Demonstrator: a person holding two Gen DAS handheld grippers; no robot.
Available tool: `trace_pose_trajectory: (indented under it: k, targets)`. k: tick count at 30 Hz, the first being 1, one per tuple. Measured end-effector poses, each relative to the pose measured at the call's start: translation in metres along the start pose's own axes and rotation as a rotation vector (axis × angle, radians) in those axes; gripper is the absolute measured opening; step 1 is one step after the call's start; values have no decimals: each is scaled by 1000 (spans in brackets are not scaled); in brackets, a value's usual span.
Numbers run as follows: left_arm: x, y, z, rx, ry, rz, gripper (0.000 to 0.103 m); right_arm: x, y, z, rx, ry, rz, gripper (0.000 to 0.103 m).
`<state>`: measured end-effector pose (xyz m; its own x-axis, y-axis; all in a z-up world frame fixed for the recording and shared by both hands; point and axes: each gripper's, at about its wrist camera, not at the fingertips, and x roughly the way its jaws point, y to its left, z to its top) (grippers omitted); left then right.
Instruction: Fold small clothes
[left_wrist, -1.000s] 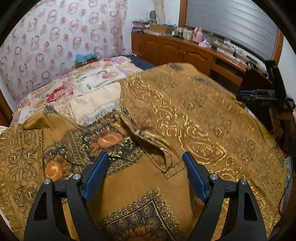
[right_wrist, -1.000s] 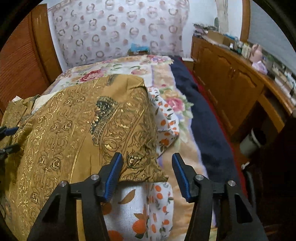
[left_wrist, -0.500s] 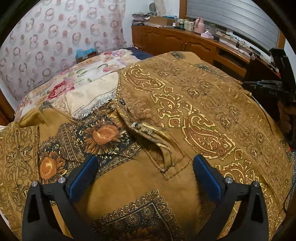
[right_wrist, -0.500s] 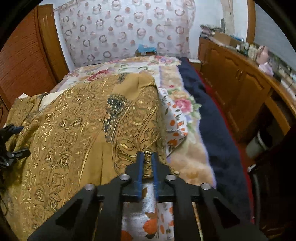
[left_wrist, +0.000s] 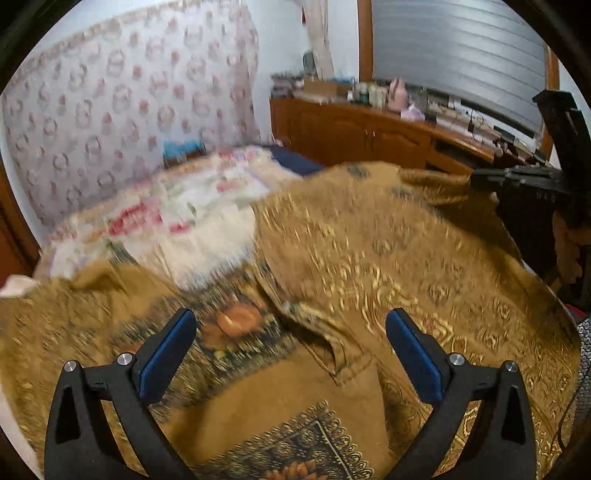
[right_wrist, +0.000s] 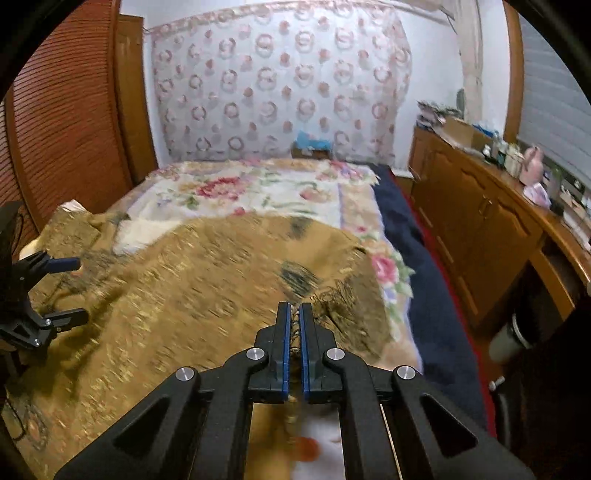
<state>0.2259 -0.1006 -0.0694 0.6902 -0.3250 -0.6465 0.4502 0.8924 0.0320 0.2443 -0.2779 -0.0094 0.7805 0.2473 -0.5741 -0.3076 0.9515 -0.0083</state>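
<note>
A mustard-brown garment with gold paisley print (left_wrist: 369, 258) lies spread over the bed; it also shows in the right wrist view (right_wrist: 192, 288). My left gripper (left_wrist: 291, 354) is open wide, its blue pads on either side of the collar fold (left_wrist: 332, 354), holding nothing. My right gripper (right_wrist: 294, 325) is shut on the garment's near right edge and lifts it off the bed. The left gripper (right_wrist: 55, 288) shows open at the far left of the right wrist view. The right gripper (left_wrist: 535, 181) shows at the right edge of the left wrist view.
The bed has a floral cover (right_wrist: 258, 188) and a dark blue sheet (right_wrist: 417, 266) along its right side. A wooden cabinet (right_wrist: 480, 221) with clutter on top runs along the right. A patterned curtain (right_wrist: 280, 85) hangs behind. A wooden door (right_wrist: 62, 122) stands left.
My right gripper closed on the garment's edge and has lifted it up. My left gripper opened wider and pulled back slightly. The cloth is in motion and blurred.
</note>
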Motion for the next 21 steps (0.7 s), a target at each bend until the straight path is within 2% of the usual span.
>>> trace_pose_trajectory:
  k: [3,7,12,16,17,18,20,21]
  targets:
    - [-14,8,6,-12,-68,34,103,3,15,-3,-4,-1,49,4]
    - [-25,15,9,-33,-115,32,103,15,30,-17,-21,44,90,4]
    - [-25,18,7,-38,-96,-16,103,24,37,-30,-39,115,129,4]
    - [-21,20,1,-61,-54,-41,103,19,34,-34,-44,142,109,5]
    - [-21,20,0,-64,-49,-48,103,17,31,-33,-44,144,95,13]
    - [-21,21,-1,-72,-48,-52,103,12,27,-33,-40,143,78,28]
    - [-22,23,-3,-79,-49,-51,103,1,21,-31,-30,124,55,41]
    - [-22,23,-4,-80,-47,-50,103,-6,14,-31,-22,110,41,43]
